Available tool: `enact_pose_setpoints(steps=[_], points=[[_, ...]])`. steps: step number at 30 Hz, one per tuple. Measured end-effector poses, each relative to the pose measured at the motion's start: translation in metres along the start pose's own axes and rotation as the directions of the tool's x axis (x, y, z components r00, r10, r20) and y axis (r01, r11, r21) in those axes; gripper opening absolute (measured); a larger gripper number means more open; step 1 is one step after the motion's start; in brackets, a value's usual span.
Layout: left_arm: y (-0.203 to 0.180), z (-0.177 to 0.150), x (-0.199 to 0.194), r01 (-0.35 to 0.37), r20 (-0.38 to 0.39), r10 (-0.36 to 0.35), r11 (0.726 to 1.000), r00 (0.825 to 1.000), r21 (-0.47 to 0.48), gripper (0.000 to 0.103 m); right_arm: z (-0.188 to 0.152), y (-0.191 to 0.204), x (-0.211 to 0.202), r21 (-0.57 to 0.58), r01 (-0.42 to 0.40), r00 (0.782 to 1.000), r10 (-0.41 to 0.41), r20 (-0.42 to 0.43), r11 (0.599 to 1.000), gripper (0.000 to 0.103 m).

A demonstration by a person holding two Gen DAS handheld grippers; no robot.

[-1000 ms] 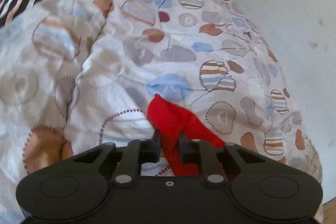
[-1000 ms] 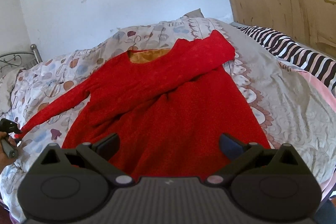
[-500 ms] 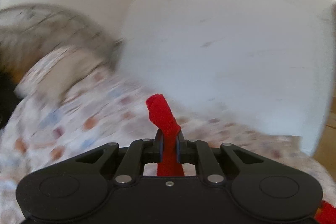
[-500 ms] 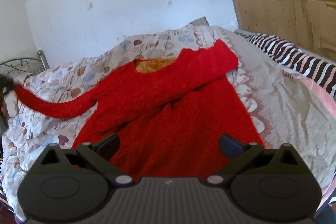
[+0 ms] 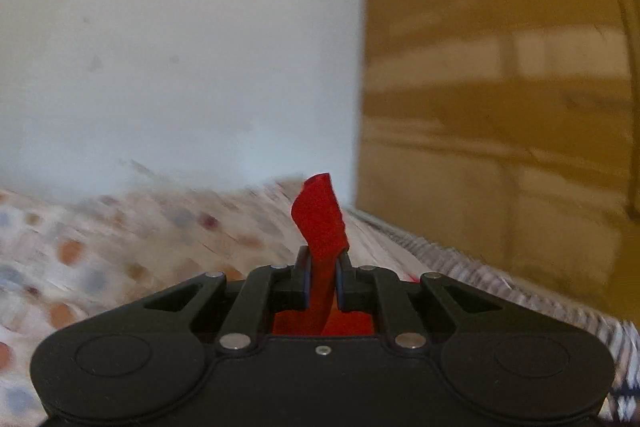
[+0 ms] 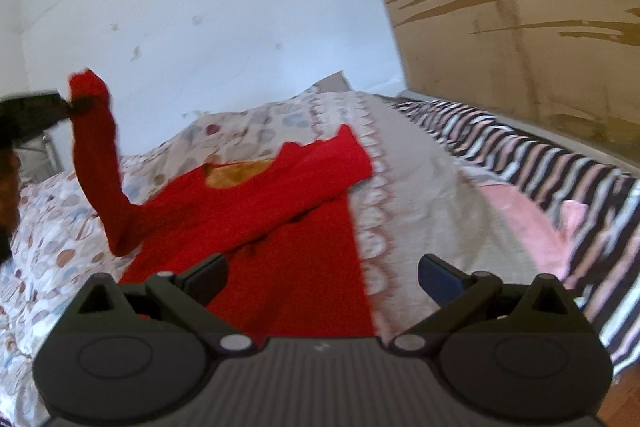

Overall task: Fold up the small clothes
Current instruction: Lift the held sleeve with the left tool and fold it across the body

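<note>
A red long-sleeved sweater (image 6: pixel 280 227) lies spread on the bed, its right sleeve folded across the chest. My left gripper (image 5: pixel 322 269) is shut on the cuff of the left sleeve (image 5: pixel 322 223), which sticks up between the pads. In the right wrist view that sleeve (image 6: pixel 98 163) hangs lifted high above the bed at the left, and the left gripper (image 6: pixel 82 103) holds its end. My right gripper (image 6: pixel 322 273) hovers open over the sweater's lower part with nothing between its fingers.
The bed carries a patterned quilt (image 6: pixel 52 247), a grey blanket (image 6: pixel 416 187) and a striped cover (image 6: pixel 560 179) to the right. A white wall (image 6: pixel 220 7) and a brown wooden panel (image 6: pixel 520 7) stand behind. A metal bed frame (image 6: pixel 50 151) shows at far left.
The left gripper has lifted the sleeve cuff off the quilt and swung it up and toward the sweater. The right gripper has shifted slightly and stayed open.
</note>
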State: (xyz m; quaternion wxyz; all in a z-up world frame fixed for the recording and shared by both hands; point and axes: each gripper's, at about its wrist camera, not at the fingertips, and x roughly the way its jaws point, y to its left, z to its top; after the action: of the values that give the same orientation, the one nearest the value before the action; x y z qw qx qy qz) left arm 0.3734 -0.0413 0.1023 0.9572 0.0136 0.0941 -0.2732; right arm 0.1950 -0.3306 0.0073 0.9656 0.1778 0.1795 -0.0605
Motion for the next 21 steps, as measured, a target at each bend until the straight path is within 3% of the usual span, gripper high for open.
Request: enact_pose_setpoints(steps=[3, 7, 8, 11, 12, 13, 16, 18, 21], points=[[-0.028, -0.034, 0.017, 0.075, -0.100, -0.076, 0.997, 0.992, -0.014, 0.012, 0.000, -0.014, -0.007, 0.009, 0.035, 0.999, -0.035, 0.007, 0.999, 0.103], [-0.038, -0.075, 0.034, 0.104, -0.235, -0.116, 0.993, 0.965, -0.062, 0.015, -0.003, -0.025, -0.011, 0.025, 0.067, 0.998, -0.067, 0.004, 0.997, 0.103], [-0.037, -0.083, 0.035, 0.101, -0.261, -0.117, 0.992, 0.958, -0.074, 0.021, -0.004, -0.027, -0.011, 0.027, 0.072, 0.997, -0.072, 0.003, 0.997, 0.103], [-0.026, -0.098, 0.029, 0.106, -0.296, -0.138, 0.987, 0.945, -0.121, 0.057, -0.007, -0.030, -0.009, 0.034, 0.077, 0.997, -0.076, -0.009, 0.996, 0.103], [-0.028, -0.099, 0.027, 0.108, -0.293, -0.141, 0.986, 0.946, -0.126, 0.072, -0.007, -0.029, -0.006, 0.036, 0.072, 0.997, -0.072, -0.015, 0.997, 0.103], [-0.025, -0.102, 0.021, 0.108, -0.289, -0.138, 0.987, 0.947, -0.117, 0.078, -0.008, -0.029, -0.005, 0.035, 0.067, 0.998, -0.067, -0.020, 0.997, 0.103], [-0.022, -0.103, 0.001, 0.075, -0.269, -0.083, 0.996, 0.960, -0.039, 0.091, -0.008, -0.021, 0.005, 0.025, 0.029, 0.999, -0.028, -0.038, 0.999, 0.103], [-0.015, -0.103, -0.011, 0.012, -0.266, -0.004, 1.000, 0.964, 0.029, 0.100, -0.006, -0.012, 0.015, 0.020, -0.018, 0.998, 0.019, -0.055, 1.000, 0.103], [0.008, -0.108, -0.022, -0.102, -0.272, 0.124, 0.990, 0.954, 0.094, 0.102, -0.002, 0.005, 0.035, 0.025, -0.115, 0.988, 0.117, -0.098, 0.993, 0.103]])
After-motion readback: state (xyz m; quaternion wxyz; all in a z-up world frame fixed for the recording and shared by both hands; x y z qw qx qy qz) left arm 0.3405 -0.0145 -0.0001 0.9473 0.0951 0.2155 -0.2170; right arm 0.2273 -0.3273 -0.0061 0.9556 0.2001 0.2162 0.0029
